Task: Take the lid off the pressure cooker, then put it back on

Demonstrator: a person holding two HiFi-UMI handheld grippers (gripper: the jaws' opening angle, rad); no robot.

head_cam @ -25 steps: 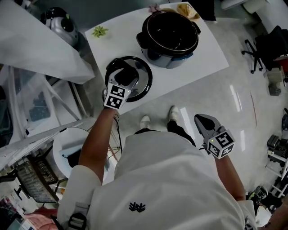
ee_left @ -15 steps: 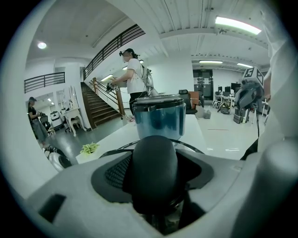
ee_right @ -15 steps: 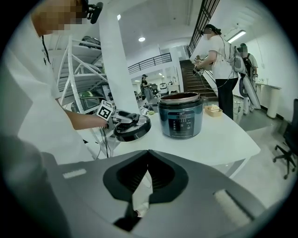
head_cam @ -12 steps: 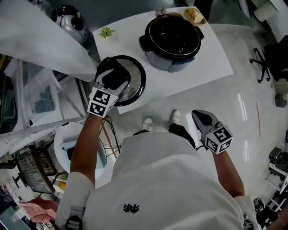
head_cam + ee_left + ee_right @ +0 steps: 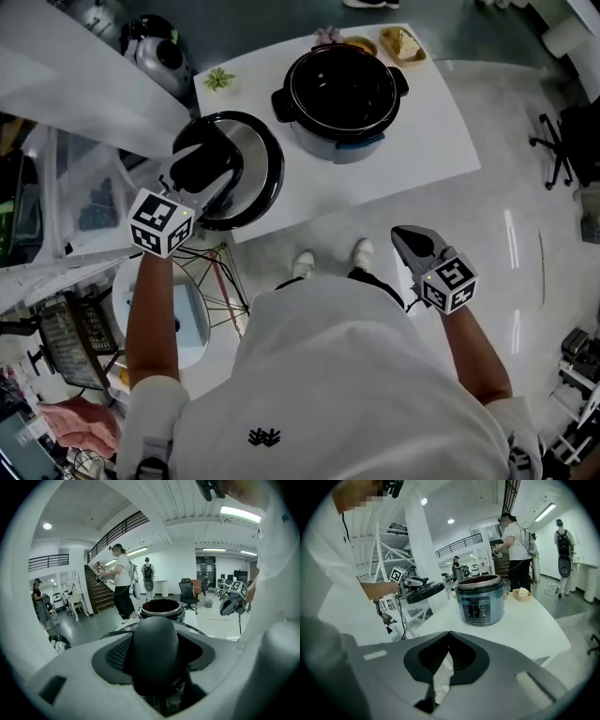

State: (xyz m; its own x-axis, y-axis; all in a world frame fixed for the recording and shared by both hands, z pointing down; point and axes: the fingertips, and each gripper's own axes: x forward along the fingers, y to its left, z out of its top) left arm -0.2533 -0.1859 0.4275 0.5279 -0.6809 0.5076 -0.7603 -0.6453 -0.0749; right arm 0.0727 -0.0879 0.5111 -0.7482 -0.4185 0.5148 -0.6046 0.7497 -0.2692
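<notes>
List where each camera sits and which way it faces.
Head view: on the person's head, looking steeply down at the table, open cooker and lid; shows torso, left gripper, right gripper.
Left gripper view: rides the left gripper, looking along jaws clamped on the lid's knob toward the cooker; shirt at right.
Right gripper view: rides the right gripper, jaws shut, empty, facing the cooker; left forearm shows.
Shared: both gripper views show the cooker.

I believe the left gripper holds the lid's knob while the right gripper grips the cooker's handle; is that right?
Not quite: the right gripper is shut on nothing, apart from the cooker, as the head view shows; the rest stands.
</notes>
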